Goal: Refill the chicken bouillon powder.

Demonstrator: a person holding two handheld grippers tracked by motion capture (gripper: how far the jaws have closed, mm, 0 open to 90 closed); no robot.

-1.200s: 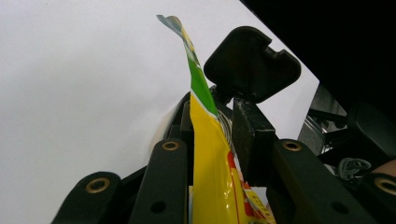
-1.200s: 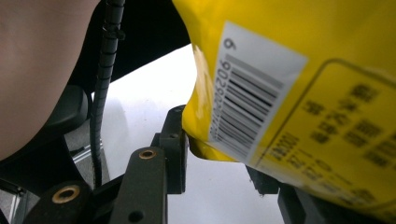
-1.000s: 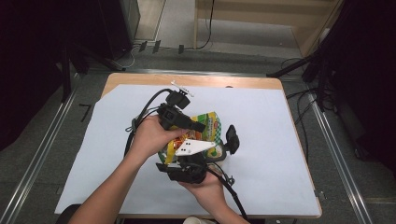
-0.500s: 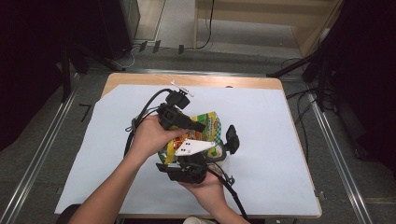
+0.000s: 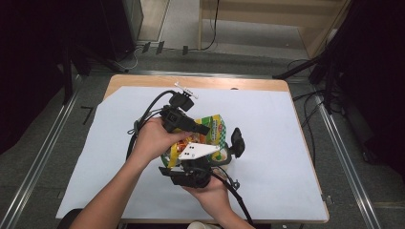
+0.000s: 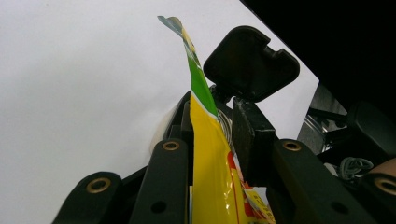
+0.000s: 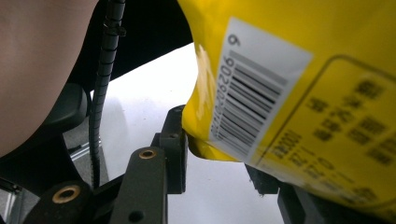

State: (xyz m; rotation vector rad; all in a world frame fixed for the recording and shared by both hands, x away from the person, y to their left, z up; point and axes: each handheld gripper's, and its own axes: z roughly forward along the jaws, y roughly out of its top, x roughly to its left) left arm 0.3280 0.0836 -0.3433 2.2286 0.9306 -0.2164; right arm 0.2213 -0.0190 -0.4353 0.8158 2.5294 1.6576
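Showing a barcode label with a 9, the yellow packet [image 7: 299, 93] carries blurred print.

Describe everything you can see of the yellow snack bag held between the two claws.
The snack bag is a glossy yellow plastic pouch with a green band toward one end, red print, and a white barcode label on one face. It is held up over the white table cover, not lying flat. The left claw pinches its thin, flattened edge between its black jaws, and the right claw grips another edge near the barcode. The bag looks sealed, though its seams are partly hidden.
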